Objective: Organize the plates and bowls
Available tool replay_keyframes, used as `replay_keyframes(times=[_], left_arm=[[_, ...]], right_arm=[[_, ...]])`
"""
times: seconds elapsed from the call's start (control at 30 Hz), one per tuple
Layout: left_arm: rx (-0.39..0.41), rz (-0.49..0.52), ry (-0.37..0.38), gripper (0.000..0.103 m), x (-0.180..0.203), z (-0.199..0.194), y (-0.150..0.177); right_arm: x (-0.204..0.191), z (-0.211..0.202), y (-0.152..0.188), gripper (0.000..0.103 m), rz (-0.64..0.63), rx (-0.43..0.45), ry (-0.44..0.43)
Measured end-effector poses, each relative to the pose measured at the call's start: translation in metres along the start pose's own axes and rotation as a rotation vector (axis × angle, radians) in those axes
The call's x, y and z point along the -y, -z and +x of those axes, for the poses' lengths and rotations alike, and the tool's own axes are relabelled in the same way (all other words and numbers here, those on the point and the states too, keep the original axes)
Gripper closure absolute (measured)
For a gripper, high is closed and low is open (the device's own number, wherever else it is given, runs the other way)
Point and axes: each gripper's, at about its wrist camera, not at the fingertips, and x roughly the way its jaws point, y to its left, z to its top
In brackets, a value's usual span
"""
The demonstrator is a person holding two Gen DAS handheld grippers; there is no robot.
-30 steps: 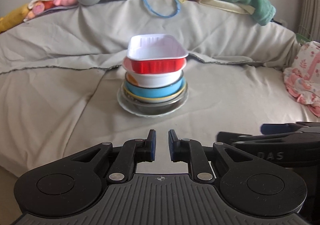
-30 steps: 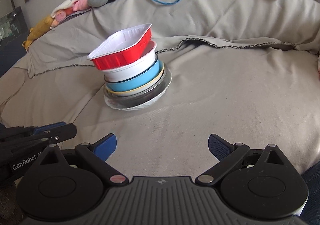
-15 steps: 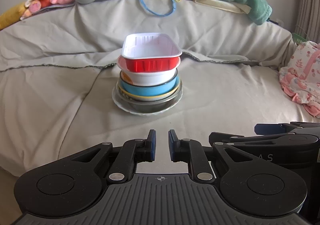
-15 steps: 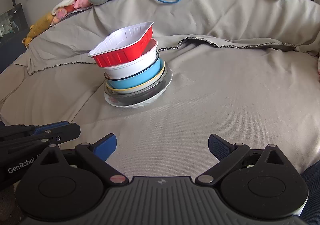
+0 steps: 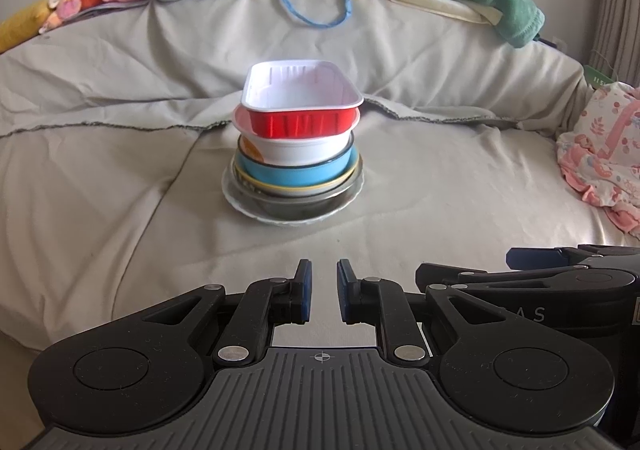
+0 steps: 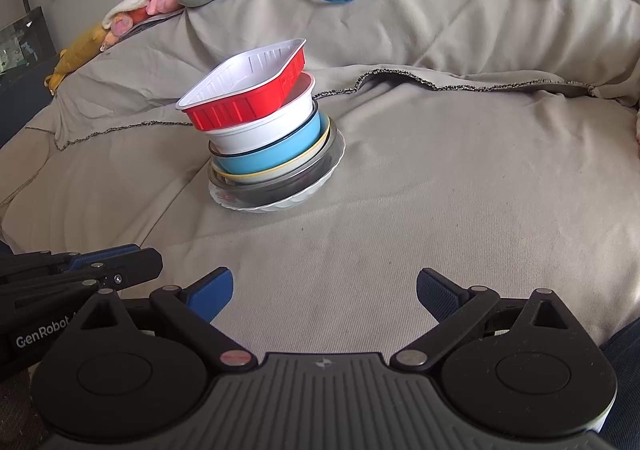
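Over the last second both grippers have drawn slightly back from the stack of dishes (image 5: 294, 154), which now sits a little farther ahead of the fingers and more centred in the left wrist view. The stack itself has not changed: a red foil tray (image 5: 302, 106) rests crooked on top of a white bowl (image 6: 264, 130), then a blue bowl (image 6: 276, 158), with a glass plate (image 5: 292, 214) at the bottom, all on the bed (image 5: 440, 190).

The left gripper (image 5: 322, 292) has its fingers drawn nearly together with only a narrow gap, holding nothing. The right gripper (image 6: 324, 290) has its fingers spread wide, also empty, with the stack ahead and to their left.

Since everything is nested in one pile and both tools are retreating with nothing held, the stacking looks essentially finished. The tilted tray is the one loose end; it could slide on the soft bedding.
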Motion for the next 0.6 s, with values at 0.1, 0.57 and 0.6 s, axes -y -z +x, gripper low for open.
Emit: replay_keyframes(times=[0.1,0.57,0.6], left_arm=[[-0.001,-0.001,0.000,0.086,0.0005,0.0001,0.0003],[-0.003,-0.002,0.000,0.086,0.0010,0.0000,0.0007],[-0.004,-0.002,0.001,0.086,0.0012,-0.0001,0.0009]], right_arm=[[0.0001,0.0001,0.0000,0.004,0.000,0.000,0.000],[-0.0008,0.0004,0.0003,0.004,0.001,-0.001,0.001],[-0.0007,0.0003,0.0002,0.004,0.001,-0.001,0.001]])
